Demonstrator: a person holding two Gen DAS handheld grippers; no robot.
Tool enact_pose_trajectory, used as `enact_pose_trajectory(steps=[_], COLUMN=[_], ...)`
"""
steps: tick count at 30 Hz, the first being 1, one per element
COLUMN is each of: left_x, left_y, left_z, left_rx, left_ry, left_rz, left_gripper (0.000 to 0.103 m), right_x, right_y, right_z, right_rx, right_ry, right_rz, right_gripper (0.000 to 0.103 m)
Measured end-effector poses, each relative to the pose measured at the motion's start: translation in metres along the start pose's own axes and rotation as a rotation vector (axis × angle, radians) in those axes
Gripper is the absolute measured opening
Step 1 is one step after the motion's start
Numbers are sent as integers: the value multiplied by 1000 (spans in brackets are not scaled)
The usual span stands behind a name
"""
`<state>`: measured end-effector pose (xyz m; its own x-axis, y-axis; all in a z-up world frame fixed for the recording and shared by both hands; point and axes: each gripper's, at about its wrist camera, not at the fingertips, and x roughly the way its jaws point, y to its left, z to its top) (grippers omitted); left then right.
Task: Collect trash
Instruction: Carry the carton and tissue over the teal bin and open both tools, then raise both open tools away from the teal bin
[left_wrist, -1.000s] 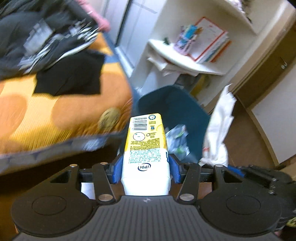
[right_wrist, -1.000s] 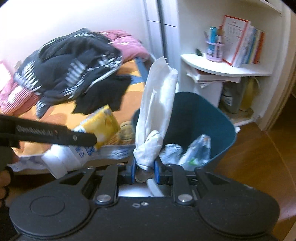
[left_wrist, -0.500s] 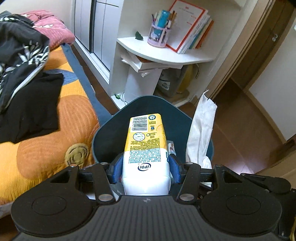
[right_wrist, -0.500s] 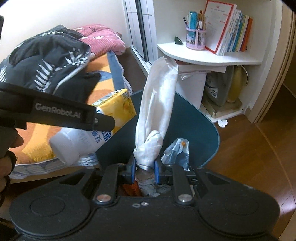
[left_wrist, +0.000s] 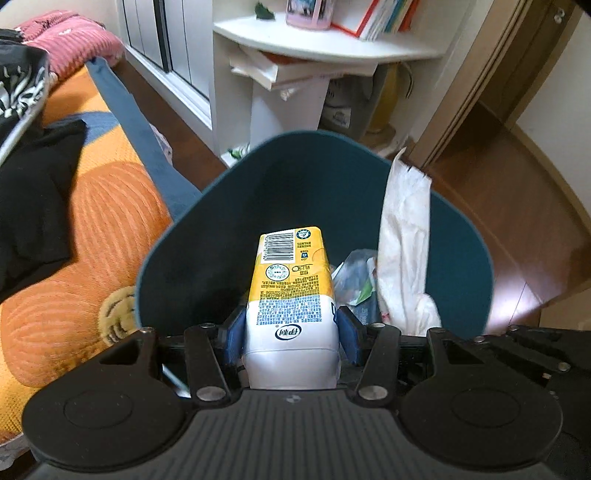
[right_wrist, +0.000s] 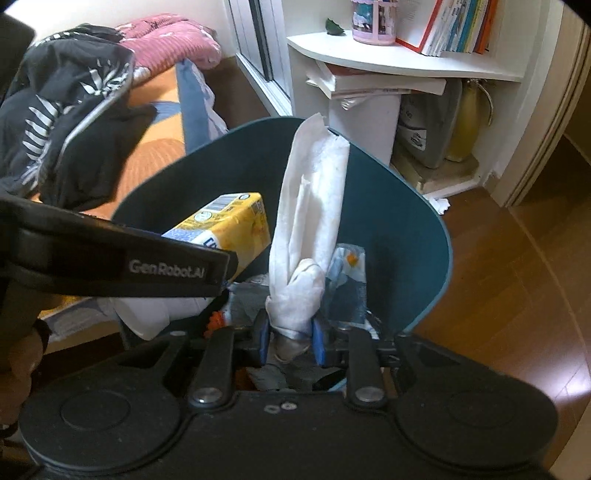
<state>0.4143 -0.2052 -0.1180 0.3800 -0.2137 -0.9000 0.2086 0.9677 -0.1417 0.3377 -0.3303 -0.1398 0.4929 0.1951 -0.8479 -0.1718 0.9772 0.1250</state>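
Observation:
My left gripper (left_wrist: 290, 334) is shut on a yellow and white milk carton (left_wrist: 290, 291) and holds it over the open mouth of the dark teal trash bin (left_wrist: 461, 251). The carton also shows in the right wrist view (right_wrist: 225, 225), partly behind the left gripper's body. My right gripper (right_wrist: 290, 338) is shut on a crumpled white paper tissue (right_wrist: 314, 225), held over the same bin (right_wrist: 410, 229). The tissue stands up at the right in the left wrist view (left_wrist: 404, 251). Plastic wrappers (left_wrist: 351, 277) lie inside the bin.
An orange bed cover (left_wrist: 92, 221) with dark clothes (right_wrist: 62, 122) lies to the left. A white corner shelf (right_wrist: 406, 62) with books and a pen cup stands behind the bin. Wooden floor (right_wrist: 517, 266) extends to the right.
Both grippers have moved forward and down over the bin. The carton and tissue now hang inside its rim. Both grips are unchanged.

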Motion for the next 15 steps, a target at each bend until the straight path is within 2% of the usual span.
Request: enact_pose_trajectory(steps=[5,11,15], left_x=[17,17,4], left_y=[-4,-4,-3], left_z=[-2,-3,-6], left_rx=[6,-13,-17], left_ry=[39,40,12], left_rz=[12,-8,-13], left_gripper=[52,53,61], right_x=[5,-1,-12], right_y=[-2,2,-4], right_z=[-5,-7,-9], right_rx=[-7,-44,-8], right_ry=[2,-21,-54], right_rz=[-11,-50,-32], right_gripper=[28,40,43])
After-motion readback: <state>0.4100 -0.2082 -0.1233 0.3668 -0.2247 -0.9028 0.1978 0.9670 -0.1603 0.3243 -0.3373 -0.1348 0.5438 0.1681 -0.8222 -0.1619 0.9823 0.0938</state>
